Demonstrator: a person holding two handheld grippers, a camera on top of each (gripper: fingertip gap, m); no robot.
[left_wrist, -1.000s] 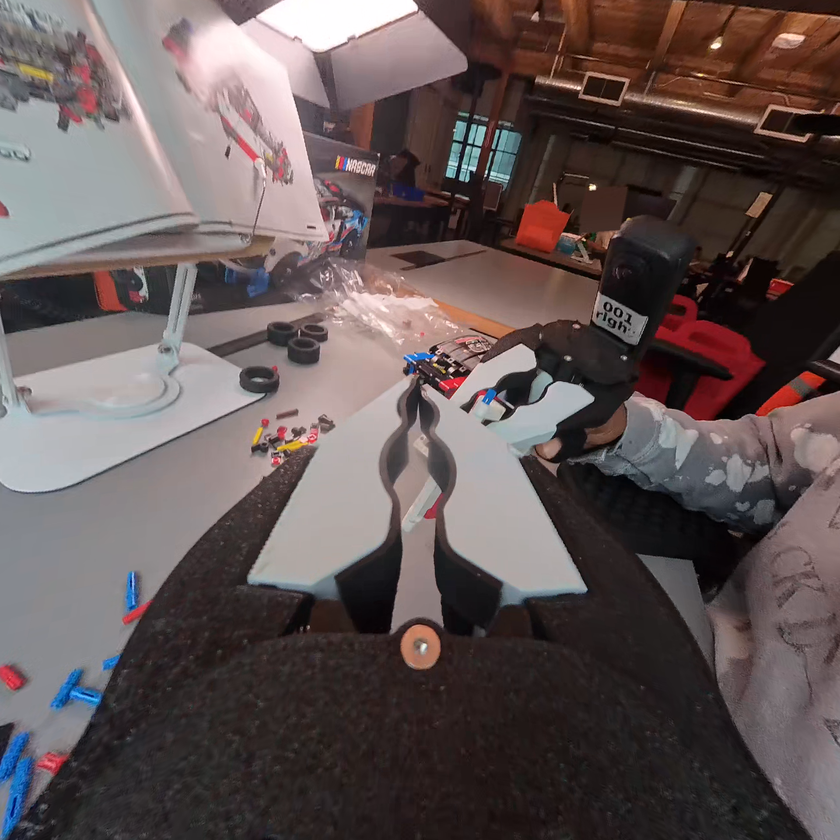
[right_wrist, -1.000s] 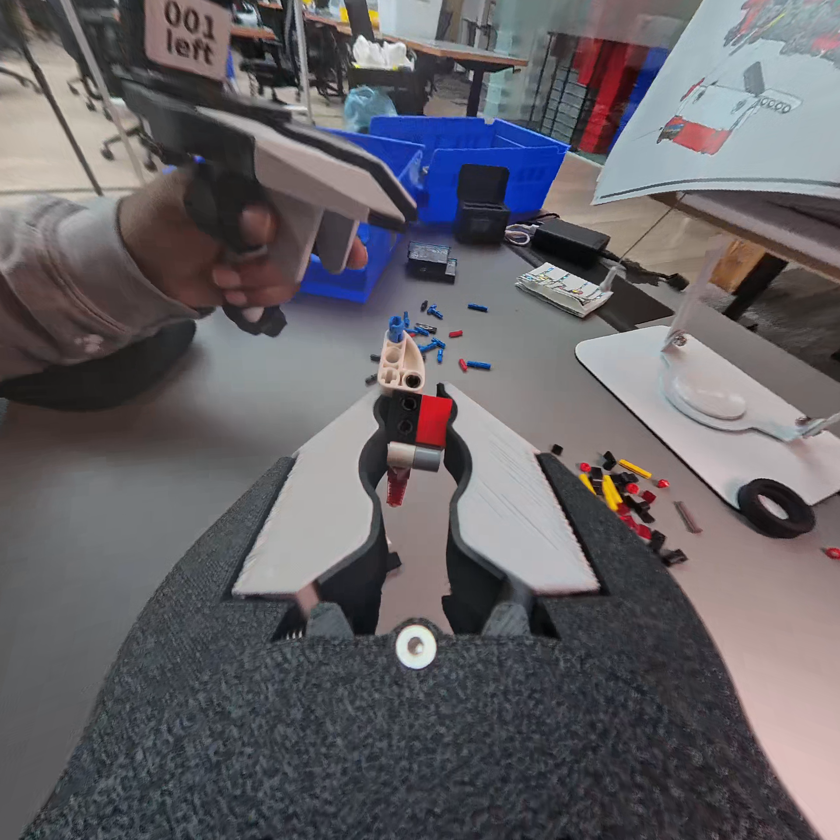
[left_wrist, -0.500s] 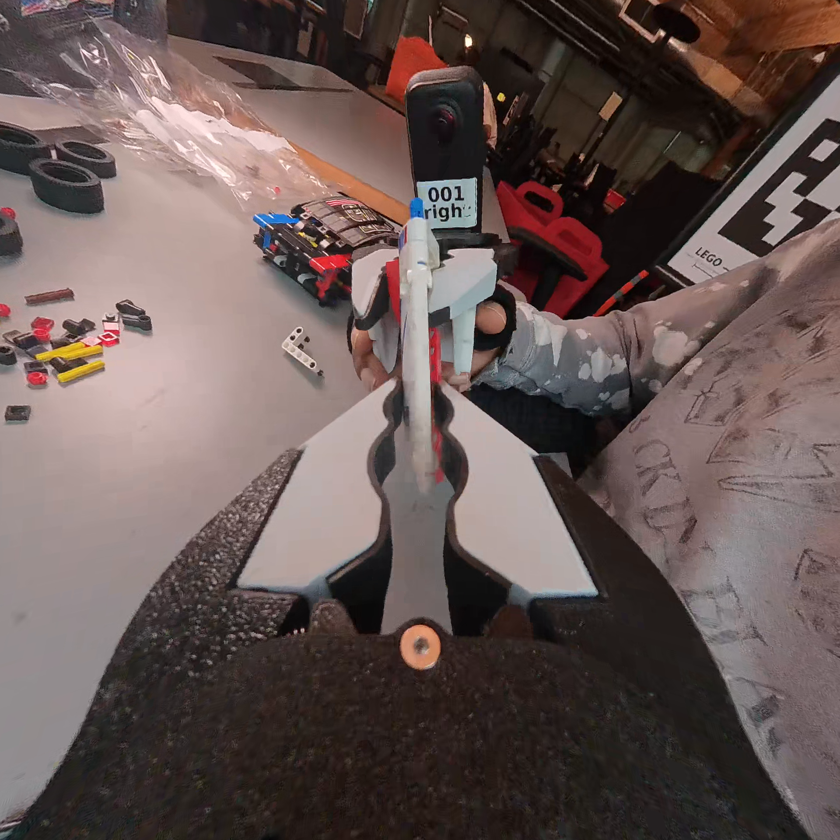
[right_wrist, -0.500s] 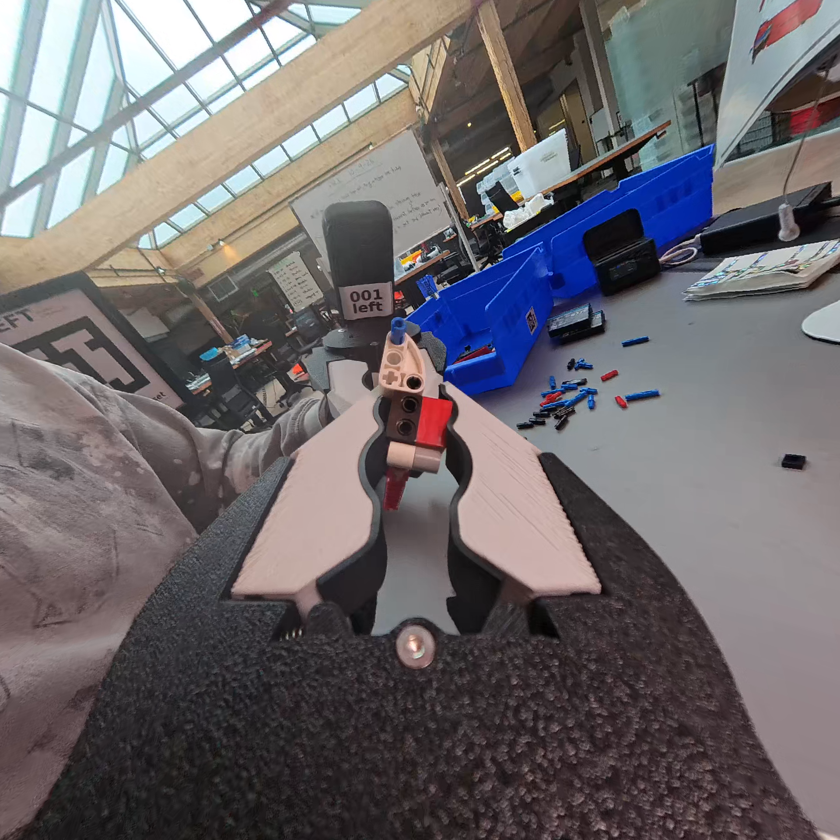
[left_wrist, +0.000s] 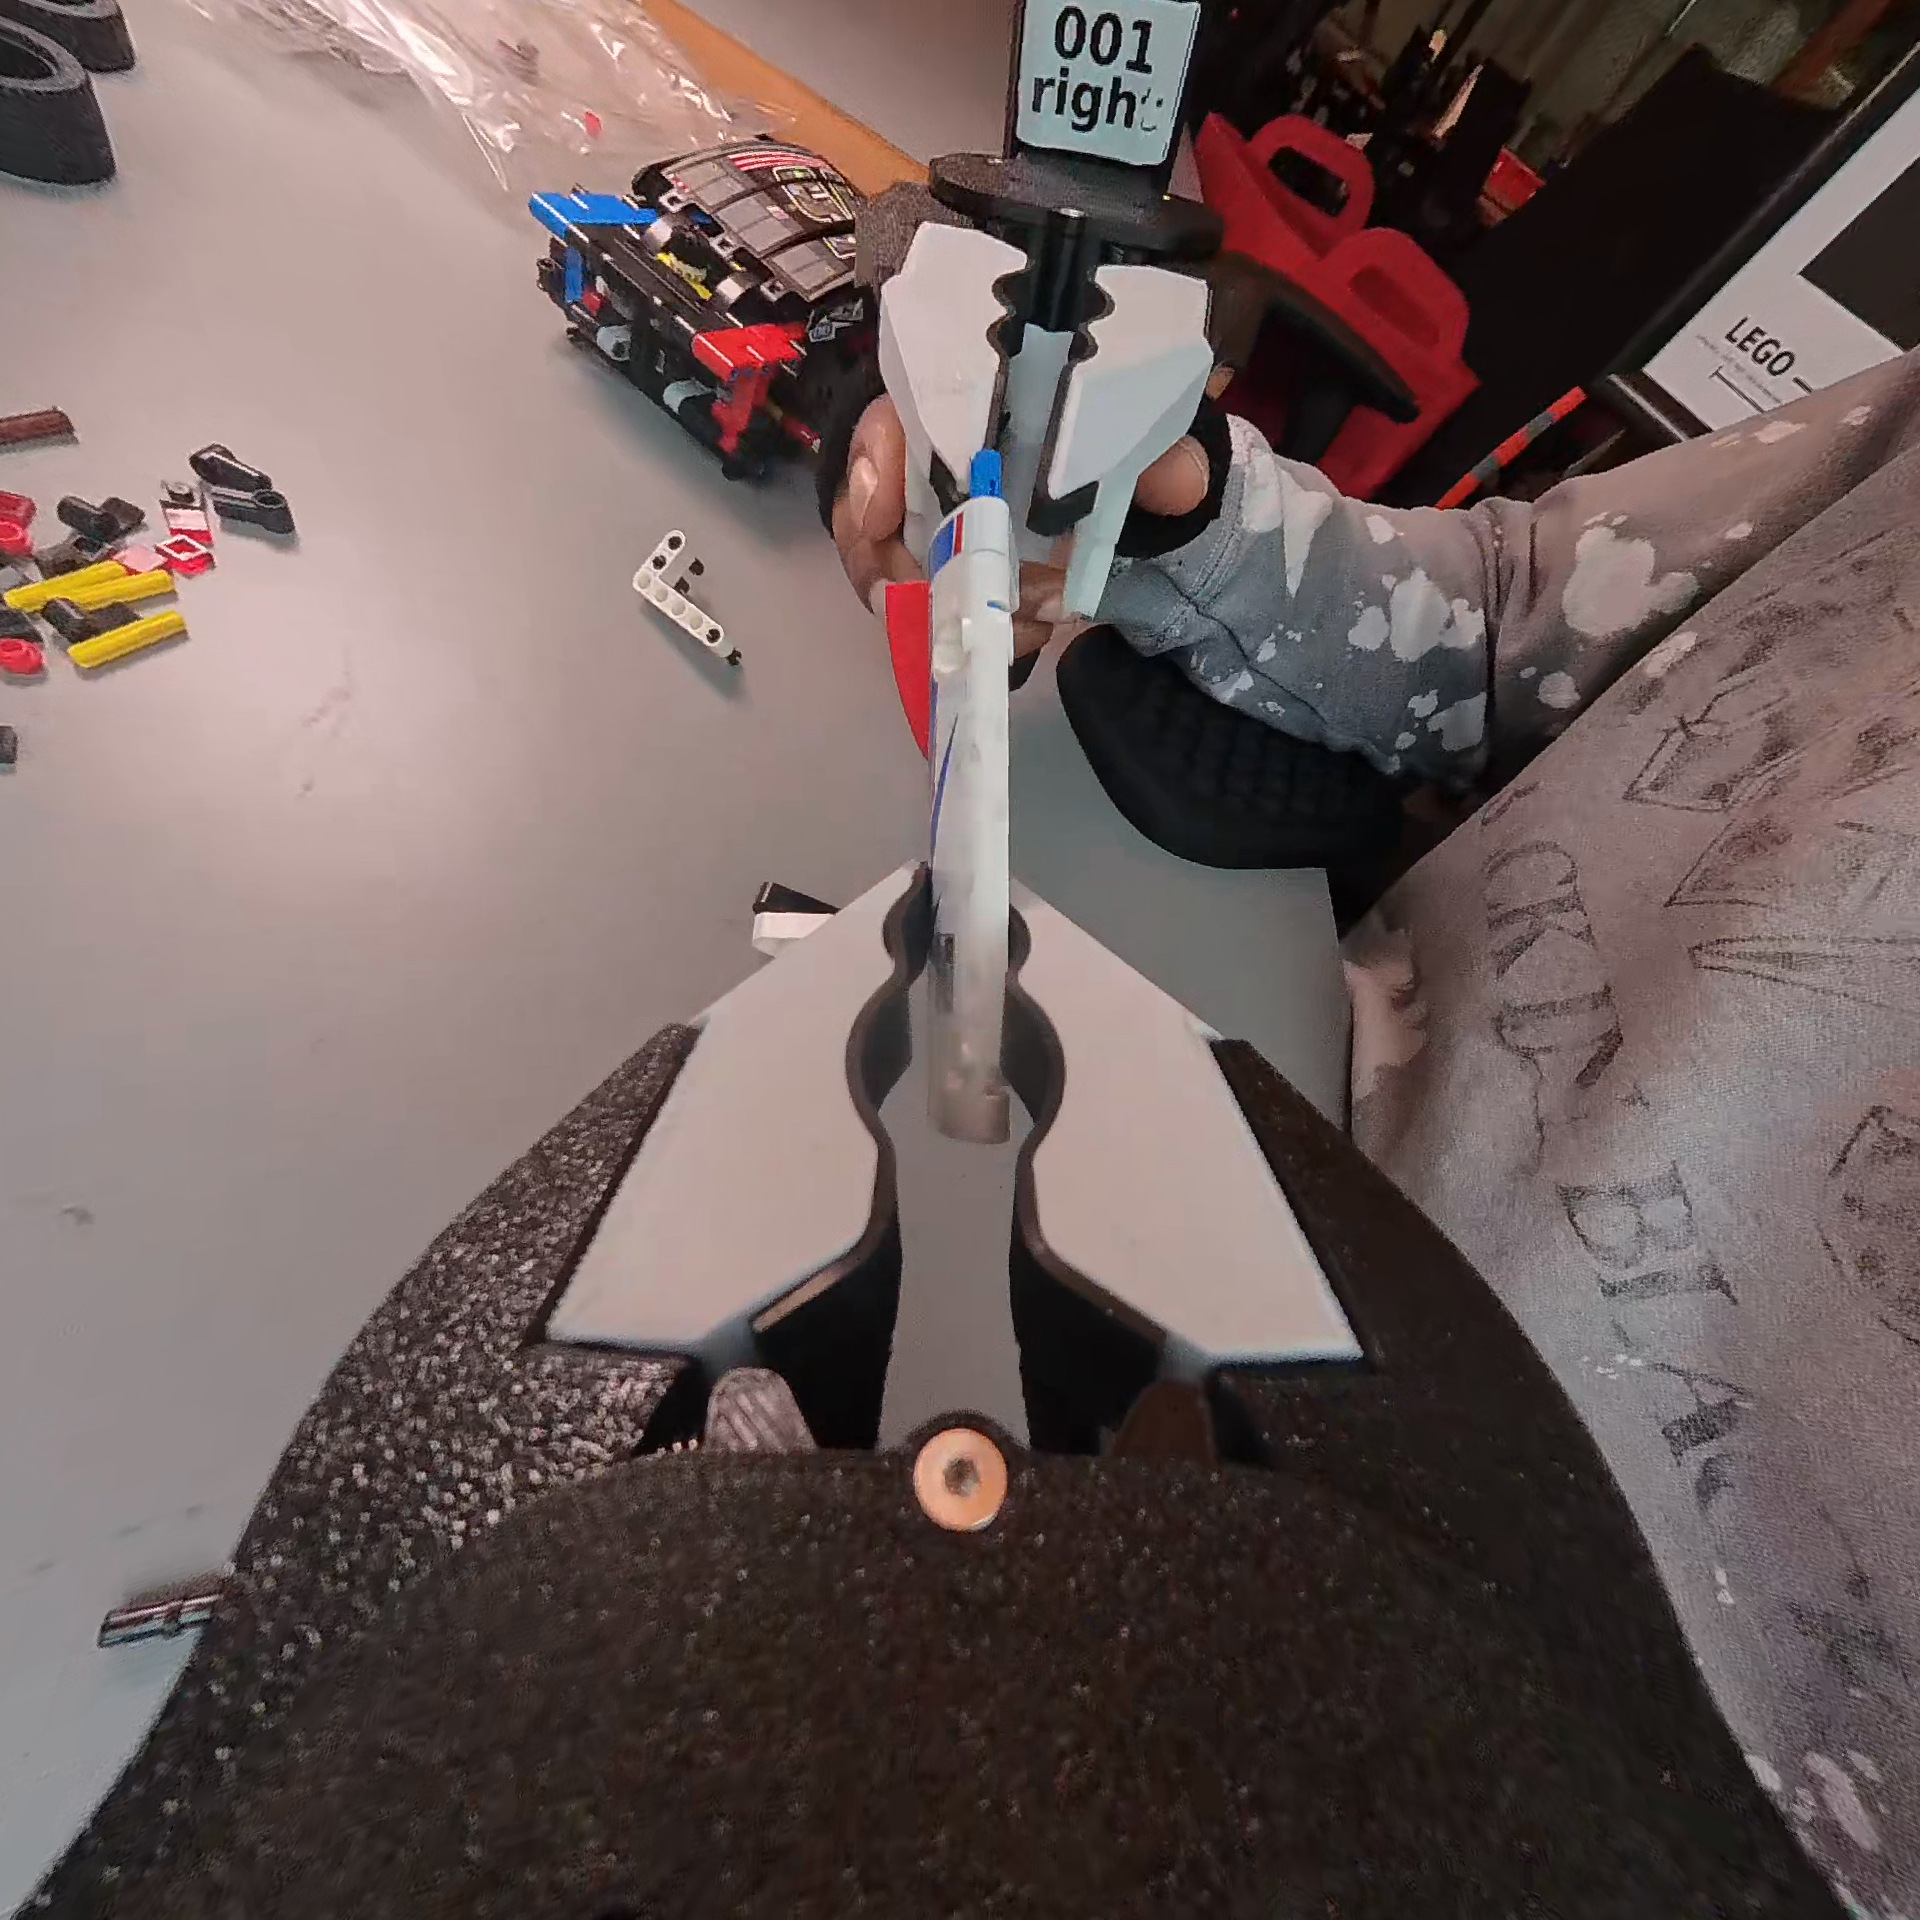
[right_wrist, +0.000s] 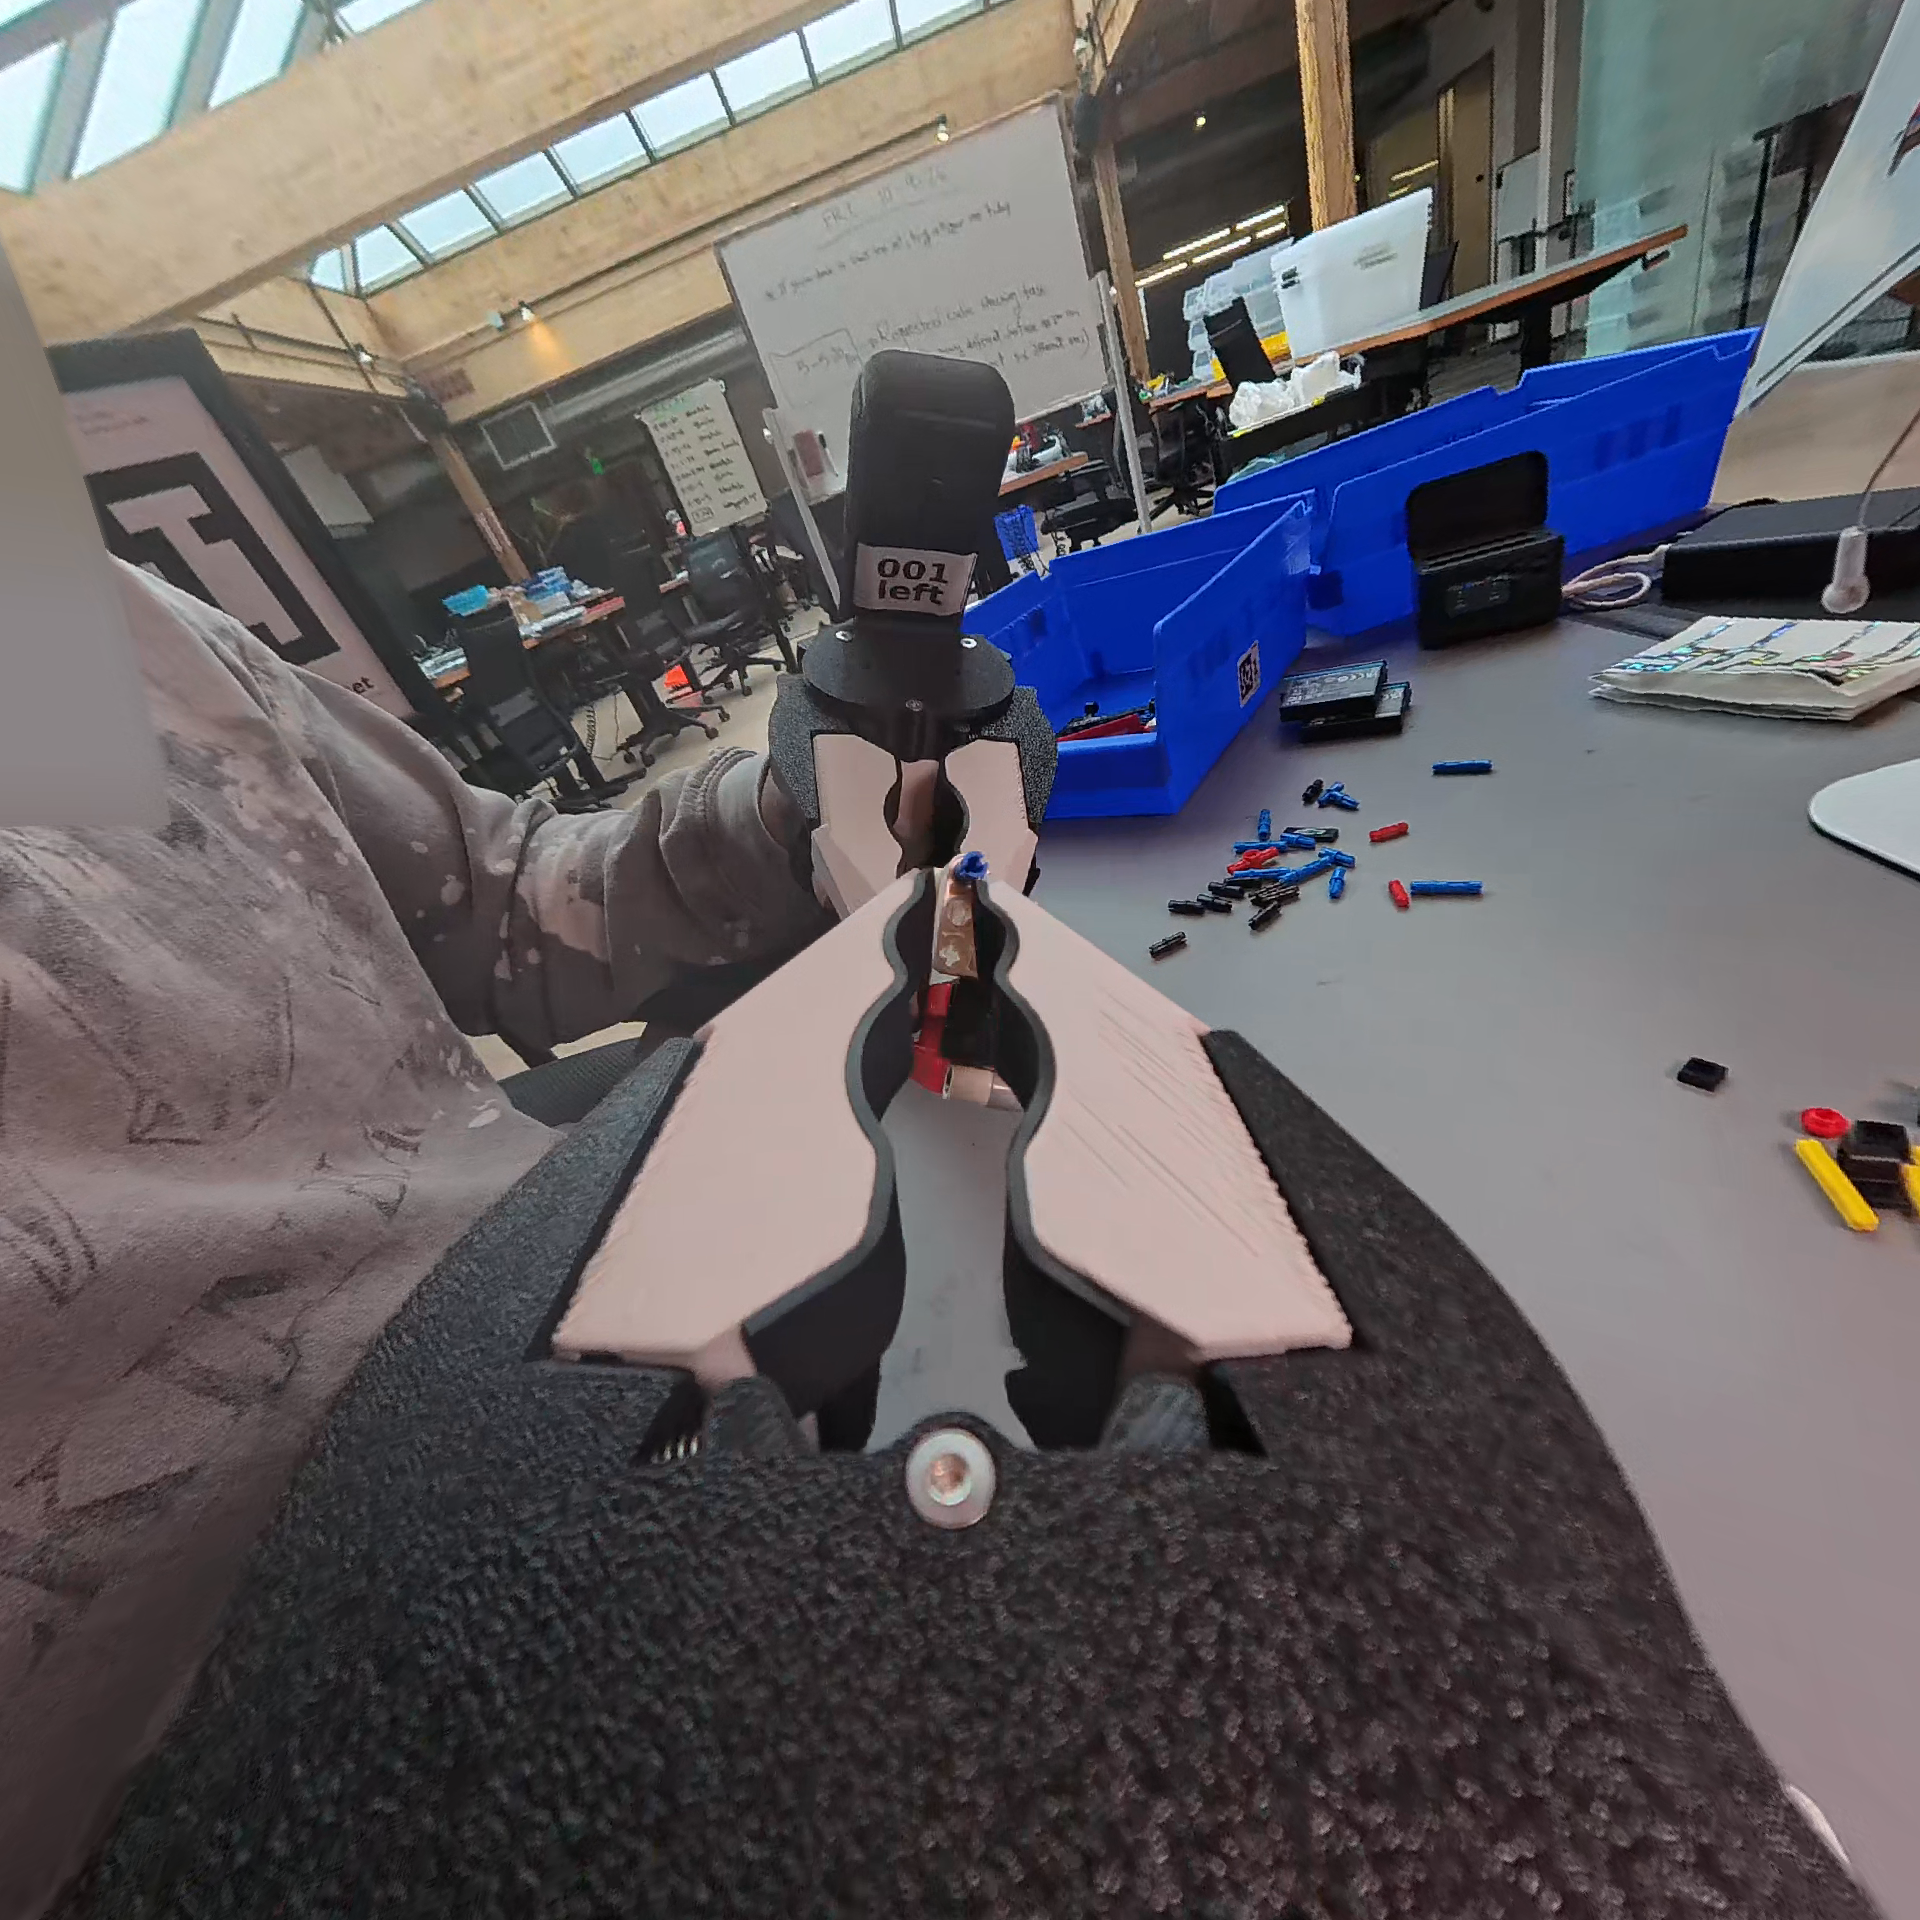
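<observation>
My left gripper (left_wrist: 966, 904) is shut on a long white panel piece (left_wrist: 971, 790) with red and blue stripes and a red curved part (left_wrist: 906, 665) at its side. The panel points at my right gripper (left_wrist: 1003, 551), which faces it tip to tip. My right gripper (right_wrist: 961, 894) is shut on a small assembly (right_wrist: 951, 997) of tan, black and red parts with a blue pin (right_wrist: 968, 862) at its tip. The panel's far end reaches the blue pin (left_wrist: 982, 473); I cannot tell whether they are joined. The left gripper (right_wrist: 925, 873) shows just beyond the pin.
A partly built car model (left_wrist: 717, 291) and a white L-shaped beam (left_wrist: 675, 592) lie on the grey table (left_wrist: 416, 883). Loose yellow, black and red parts (left_wrist: 104, 592) lie left. Blue bins (right_wrist: 1195, 665), scattered pins (right_wrist: 1299, 862) and a booklet (right_wrist: 1766, 675) lie right. About 6 cm separates my left fingertips from my right.
Both grippers have swung round to face each other and come close, tips now almost meeting. Each still holds its own part.
</observation>
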